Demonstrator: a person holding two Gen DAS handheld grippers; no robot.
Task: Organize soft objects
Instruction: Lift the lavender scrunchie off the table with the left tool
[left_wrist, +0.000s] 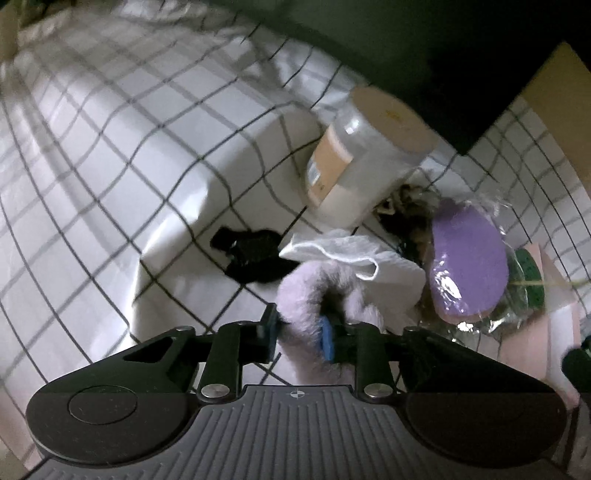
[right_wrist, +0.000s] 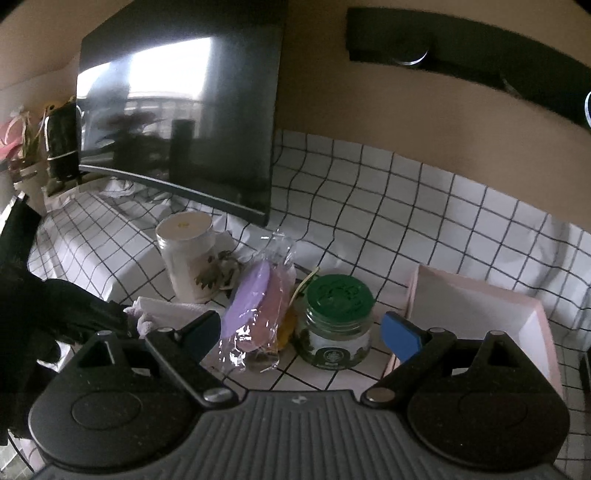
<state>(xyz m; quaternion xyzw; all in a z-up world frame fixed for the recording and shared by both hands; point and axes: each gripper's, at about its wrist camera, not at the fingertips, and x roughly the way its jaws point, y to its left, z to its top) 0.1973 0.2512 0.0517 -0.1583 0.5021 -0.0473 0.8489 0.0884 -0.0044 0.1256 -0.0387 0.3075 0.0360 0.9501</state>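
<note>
Fluffy lilac toy (left_wrist: 325, 291): on checked cloth (left_wrist: 110, 155), clamped between left gripper (left_wrist: 299, 330) pads. Beside it: tissue (left_wrist: 343, 251), black fabric (left_wrist: 251, 254), bagged purple sponges (right_wrist: 255, 302). Green-lidded jar (right_wrist: 338, 317), contents unclear. Pink box (right_wrist: 532, 321), interior bare white. Right gripper (right_wrist: 306, 330): fingers wide apart, holding nothing.
</note>
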